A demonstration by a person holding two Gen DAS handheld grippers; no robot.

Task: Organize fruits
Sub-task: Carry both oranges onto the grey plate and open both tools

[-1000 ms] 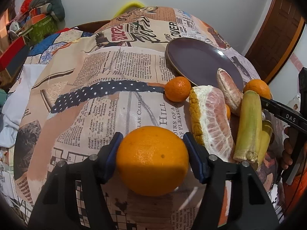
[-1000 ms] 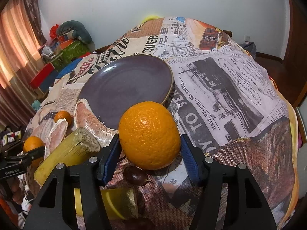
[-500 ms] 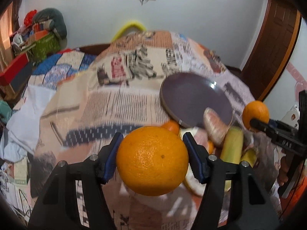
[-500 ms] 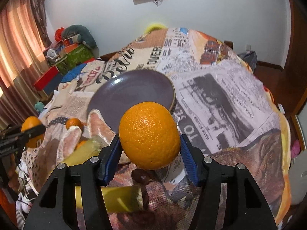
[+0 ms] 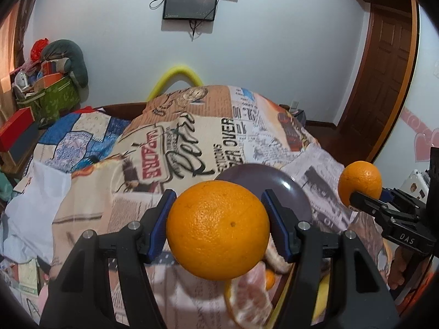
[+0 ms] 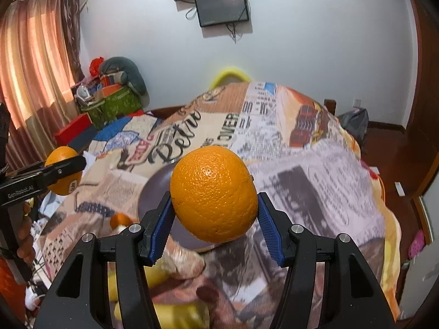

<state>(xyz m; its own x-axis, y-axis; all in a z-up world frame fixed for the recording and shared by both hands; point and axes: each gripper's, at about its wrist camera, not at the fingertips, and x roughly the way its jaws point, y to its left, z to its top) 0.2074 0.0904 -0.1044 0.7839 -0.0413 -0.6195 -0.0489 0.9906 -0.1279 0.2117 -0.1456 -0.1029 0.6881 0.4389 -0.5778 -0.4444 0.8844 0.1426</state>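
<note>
My left gripper (image 5: 218, 230) is shut on a large orange (image 5: 218, 229) and holds it well above the bed. My right gripper (image 6: 214, 215) is shut on a second orange (image 6: 214, 193), also raised. Each shows in the other view: the right gripper's orange (image 5: 359, 182) at the right, the left gripper's orange (image 6: 63, 174) at the left. A dark purple plate (image 5: 288, 189) lies on the bedspread beyond both, partly hidden (image 6: 156, 189). Peeled pomelo pieces (image 5: 251, 296) and a small tangerine (image 6: 120, 219) lie below.
The newspaper-print bedspread (image 5: 175, 142) covers the bed. Yellow corn or banana pieces (image 6: 175, 312) lie near the front. Boxes and bags (image 5: 46, 87) are stacked at the left wall. A wooden door (image 5: 389, 82) stands at the right, and a screen (image 6: 222, 8) hangs on the far wall.
Both grippers have lifted their oranges up from the bed; the plate and the other fruit now sit lower and farther away in both views.
</note>
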